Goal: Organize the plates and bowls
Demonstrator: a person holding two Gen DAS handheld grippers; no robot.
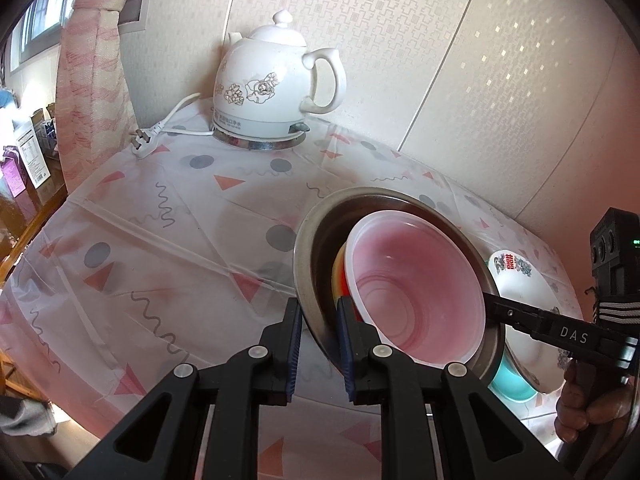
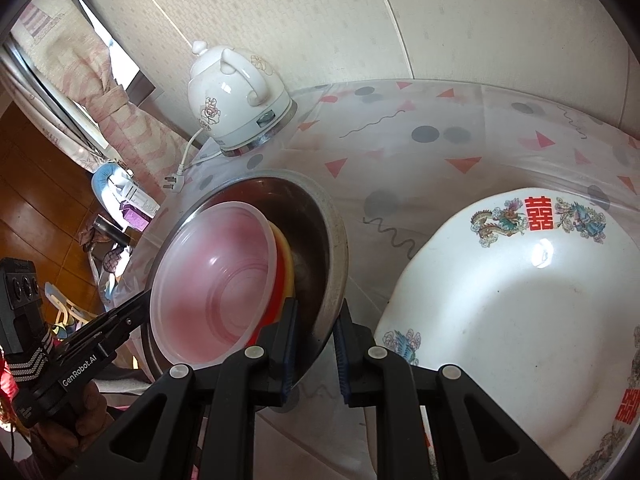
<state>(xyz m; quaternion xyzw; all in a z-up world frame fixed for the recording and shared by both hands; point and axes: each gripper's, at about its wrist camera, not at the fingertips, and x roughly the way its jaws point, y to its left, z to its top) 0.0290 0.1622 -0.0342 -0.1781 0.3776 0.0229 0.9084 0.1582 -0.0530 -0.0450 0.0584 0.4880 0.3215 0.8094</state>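
Both grippers clamp the rim of the same steel bowl [image 1: 316, 248] from opposite sides. The left gripper [image 1: 318, 330] has its fingers narrowly apart with the rim between the blue pads; the right gripper [image 2: 316, 334] grips the opposite rim in the same way. The steel bowl is tilted and sits over the patterned tablecloth [image 1: 160, 216].

View differences:
- The left wrist view shows a teal bowl [image 1: 512, 384] under the edge of the large white dish [image 1: 532, 308]. The right wrist view does not show the teal bowl.
- The right wrist view shows the full inside of the white dish [image 2: 520, 308], which sits on the tablecloth just beside the steel bowl [image 2: 320, 220].
- Each view shows the other gripper entering from the side.

Task items:
- A translucent pink plastic bowl [image 1: 416, 280] is nested inside the steel bowl.
- A yellow and red bowl [image 1: 340, 280] lies between the pink bowl and the steel wall. Only its edge is visible.
- The white dish has scalloped sides and dragon and phoenix decoration.

Readable markings:
- Red double-happiness characters appear on the dish rim.
- "DAS" is printed on the right gripper body in the left wrist view.
- "GenRobot.AI" is printed on the left gripper body in the right wrist view.
- A white ceramic kettle [image 1: 272, 88] with floral print stands at the back corner. Its base text is too small to read. Its unplugged cord [image 1: 160, 136] lies beside it.
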